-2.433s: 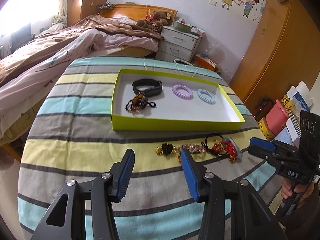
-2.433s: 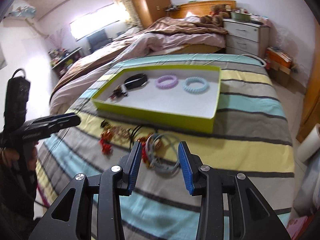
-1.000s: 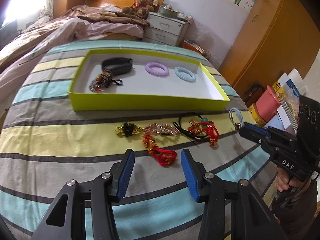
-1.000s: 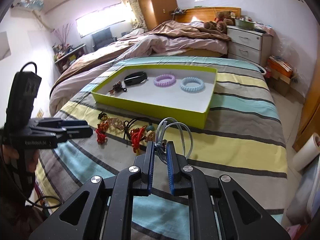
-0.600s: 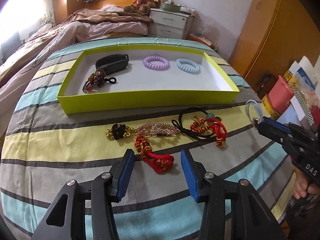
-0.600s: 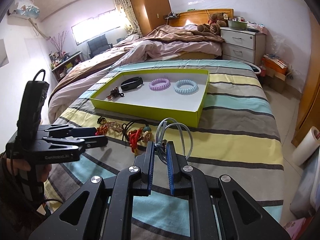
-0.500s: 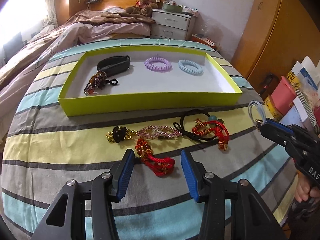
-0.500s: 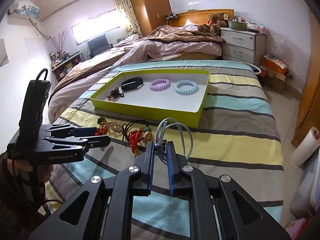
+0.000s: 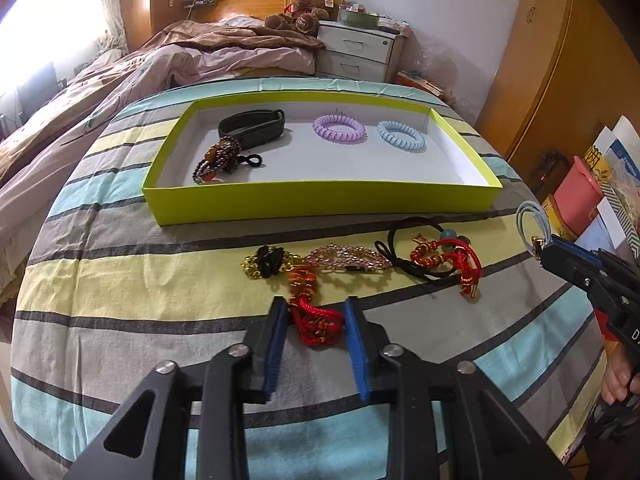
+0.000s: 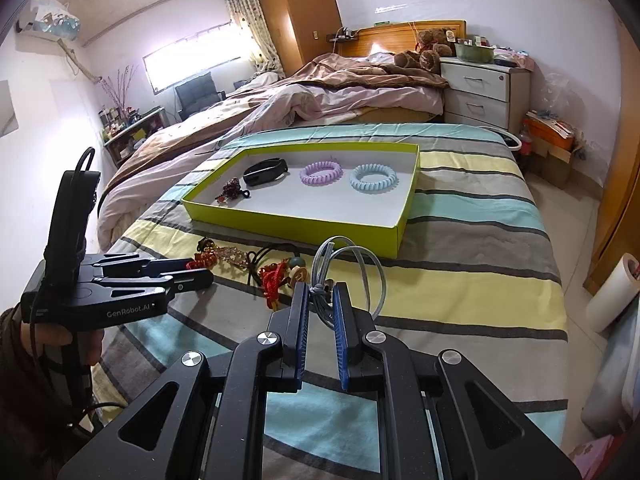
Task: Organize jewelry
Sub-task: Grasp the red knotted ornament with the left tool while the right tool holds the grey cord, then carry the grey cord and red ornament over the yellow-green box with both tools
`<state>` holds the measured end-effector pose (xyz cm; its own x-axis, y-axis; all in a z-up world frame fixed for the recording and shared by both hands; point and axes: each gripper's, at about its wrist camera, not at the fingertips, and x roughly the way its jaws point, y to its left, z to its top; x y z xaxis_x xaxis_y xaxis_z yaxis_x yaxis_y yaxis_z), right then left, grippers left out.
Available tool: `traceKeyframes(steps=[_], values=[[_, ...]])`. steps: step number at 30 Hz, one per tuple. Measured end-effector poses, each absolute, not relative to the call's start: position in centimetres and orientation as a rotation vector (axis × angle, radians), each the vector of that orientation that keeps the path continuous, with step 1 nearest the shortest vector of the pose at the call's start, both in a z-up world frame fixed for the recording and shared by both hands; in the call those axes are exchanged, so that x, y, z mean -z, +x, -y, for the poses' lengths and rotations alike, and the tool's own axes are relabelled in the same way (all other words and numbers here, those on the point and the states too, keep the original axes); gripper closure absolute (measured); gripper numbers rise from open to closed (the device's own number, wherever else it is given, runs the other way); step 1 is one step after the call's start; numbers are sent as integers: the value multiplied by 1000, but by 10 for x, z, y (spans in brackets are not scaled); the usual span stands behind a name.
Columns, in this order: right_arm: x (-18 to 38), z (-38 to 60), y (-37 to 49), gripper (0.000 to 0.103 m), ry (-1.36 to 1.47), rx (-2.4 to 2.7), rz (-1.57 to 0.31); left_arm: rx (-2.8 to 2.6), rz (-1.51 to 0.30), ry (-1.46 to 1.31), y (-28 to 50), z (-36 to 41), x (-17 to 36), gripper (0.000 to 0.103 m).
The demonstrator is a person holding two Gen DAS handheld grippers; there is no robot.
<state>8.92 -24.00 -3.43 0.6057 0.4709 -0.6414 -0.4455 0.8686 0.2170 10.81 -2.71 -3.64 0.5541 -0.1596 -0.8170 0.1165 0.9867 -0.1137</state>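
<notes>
- Two hand-held grippers at work – my left hand-held gripper (image 9: 316, 326) is closing around the red cord bracelet (image 9: 314, 318) on the striped bed (image 9: 120, 280).
- My right hand-held gripper (image 10: 320, 312) stays clenched on the grey hair tie (image 10: 352, 268), near the green tray (image 10: 320, 222).

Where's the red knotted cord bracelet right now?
Left wrist view, bottom centre: the red knotted cord bracelet lies on the striped cloth between the closing jaws of the left gripper, just in front of the gold chain.
</notes>
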Motion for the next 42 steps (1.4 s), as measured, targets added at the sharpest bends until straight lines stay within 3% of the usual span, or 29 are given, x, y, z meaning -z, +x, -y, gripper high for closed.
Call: traceKeyframes(steps=[25, 42], values=[[22, 232, 92, 91, 37, -512, -722, 210, -885, -97, 101, 4, 4, 81], [-7, 214, 136, 91, -8, -466, -699, 258, -845, -60, 155, 11, -24, 81]])
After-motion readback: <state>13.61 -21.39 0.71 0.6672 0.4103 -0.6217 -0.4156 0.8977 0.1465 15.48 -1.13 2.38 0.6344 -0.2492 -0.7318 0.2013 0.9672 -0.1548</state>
